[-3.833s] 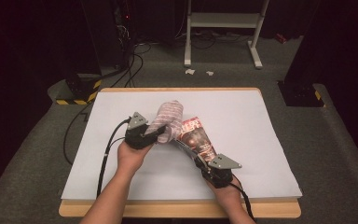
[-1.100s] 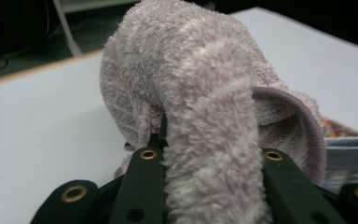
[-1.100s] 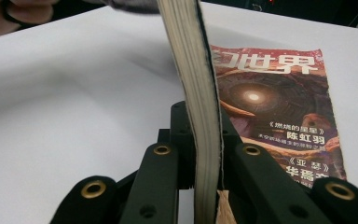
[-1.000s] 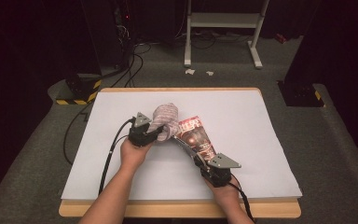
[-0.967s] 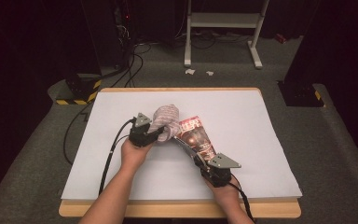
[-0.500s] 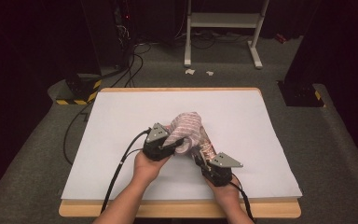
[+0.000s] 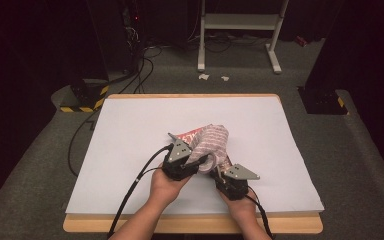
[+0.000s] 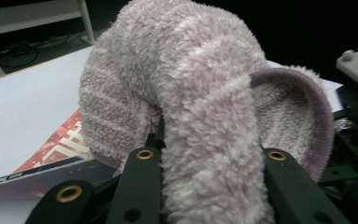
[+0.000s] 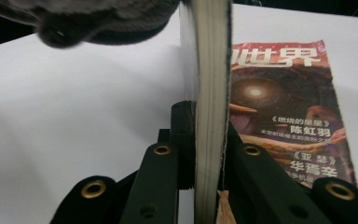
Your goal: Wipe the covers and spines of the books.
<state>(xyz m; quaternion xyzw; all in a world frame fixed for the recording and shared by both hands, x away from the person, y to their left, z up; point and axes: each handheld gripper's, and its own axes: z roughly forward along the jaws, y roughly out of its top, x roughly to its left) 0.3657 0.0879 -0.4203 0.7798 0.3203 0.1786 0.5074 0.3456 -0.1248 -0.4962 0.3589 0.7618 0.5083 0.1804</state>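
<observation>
At a white tabletop (image 7: 130, 150), a person held a claw in each hand. The left claw (image 8: 205, 186) was clamped on a fuzzy pink striped sock (image 8: 191, 93), which arched up and away from its jaws, the open cuff drooping to the right of them. The right claw (image 9: 205, 186) was clamped on the edge of a magazine (image 9: 279, 116), holding its pages upright between the jaws, with the red cover lying flat just beyond and to the right; this probably held the magazine steady while the sock was drawn over it. From above, the sock hid most of the magazine, and the dark shape above the right claw was too blurred to identify.
</observation>
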